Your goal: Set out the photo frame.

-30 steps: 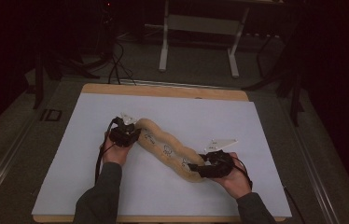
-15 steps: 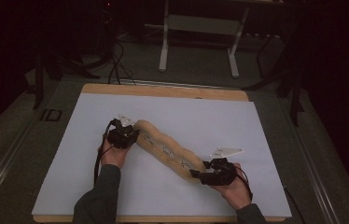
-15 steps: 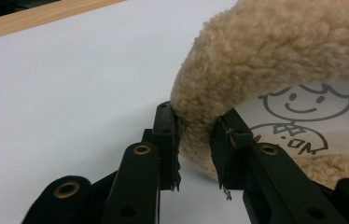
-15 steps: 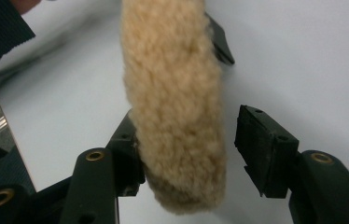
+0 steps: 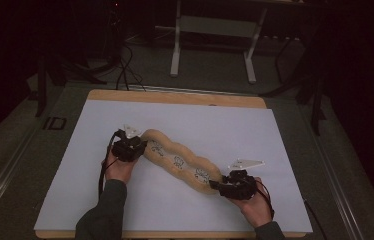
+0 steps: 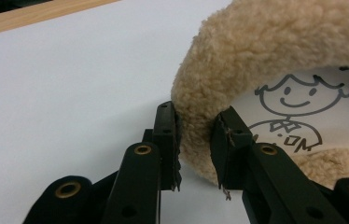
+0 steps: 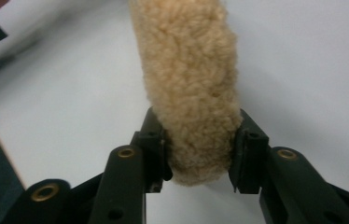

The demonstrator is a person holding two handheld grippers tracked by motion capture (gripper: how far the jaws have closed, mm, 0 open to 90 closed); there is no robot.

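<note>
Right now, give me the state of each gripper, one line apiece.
Left gripper: shut on the fleecy edge of the tan plush strip.
Right gripper: jaws have just closed, shut on the strip's other end.

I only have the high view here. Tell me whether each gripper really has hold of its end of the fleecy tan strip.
Observer: The left gripper pinches the fleece rim of the tan strip; its pads dent the pile.
Operator: Now the right one.
Observer: The right gripper has just been closing; its pads now press both sides of the strip's rounded end.
Operator: Report what those dark marks on the strip are.
Observer: A line drawing of a smiling figure on a smooth pale panel inside the fleece rim.
</note>
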